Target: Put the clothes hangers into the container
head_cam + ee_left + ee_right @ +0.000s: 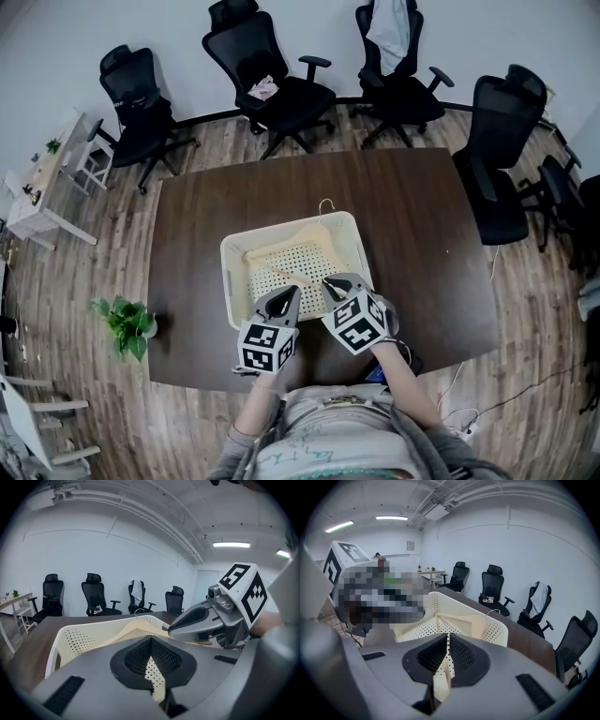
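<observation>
We fear the hanger can slip out: it lies inside the basket, but its hook stands over the far rim, and a bump on the basket would free it. Our left claw and right claw, both closed and empty, hover at the near rim.

We find bare counter open at the frame's right and top; mid-frame, the walled container has a hanger tilted across its inside.
</observation>
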Motion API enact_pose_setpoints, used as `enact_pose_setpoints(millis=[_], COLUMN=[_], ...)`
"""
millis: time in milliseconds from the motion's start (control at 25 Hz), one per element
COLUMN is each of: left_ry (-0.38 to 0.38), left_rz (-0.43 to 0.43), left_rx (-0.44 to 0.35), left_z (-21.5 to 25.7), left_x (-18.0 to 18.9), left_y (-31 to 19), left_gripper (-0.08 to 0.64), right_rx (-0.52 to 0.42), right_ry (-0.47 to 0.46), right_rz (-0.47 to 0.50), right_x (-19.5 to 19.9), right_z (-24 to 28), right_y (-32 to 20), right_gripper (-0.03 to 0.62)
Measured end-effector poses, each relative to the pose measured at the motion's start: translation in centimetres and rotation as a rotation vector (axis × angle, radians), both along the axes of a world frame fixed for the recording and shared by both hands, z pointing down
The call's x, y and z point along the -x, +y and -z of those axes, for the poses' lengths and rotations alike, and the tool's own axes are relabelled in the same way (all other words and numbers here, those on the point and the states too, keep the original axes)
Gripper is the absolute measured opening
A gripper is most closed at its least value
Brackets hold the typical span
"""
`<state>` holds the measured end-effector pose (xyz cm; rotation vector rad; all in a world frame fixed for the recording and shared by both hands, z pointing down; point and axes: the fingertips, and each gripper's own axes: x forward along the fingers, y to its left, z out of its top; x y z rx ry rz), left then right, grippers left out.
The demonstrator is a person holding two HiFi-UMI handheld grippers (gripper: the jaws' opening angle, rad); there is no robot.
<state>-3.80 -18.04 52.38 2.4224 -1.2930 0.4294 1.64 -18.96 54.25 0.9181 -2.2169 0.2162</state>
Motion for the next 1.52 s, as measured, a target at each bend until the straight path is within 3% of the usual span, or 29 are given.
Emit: enact_pose_setpoints(millis=[400, 1520], left_ry=[0.032, 0.084], left_rz=[0.008, 0.061], left_rx=[-0.086, -0.278], left_z=[3.8, 12.6], left_x=[-1.0, -1.7], left_y=[-0.1, 0.1], left_gripper=[0.011, 0.011], right_rx=[-0.022, -0.208], right_ry=[-0.096, -0.270], right_rz=[-0.024, -0.017], right_x=[0.7, 2.1], right_z=[2.4, 11.7], right_y=[0.1, 0.6], right_gripper=[0.028, 0.028])
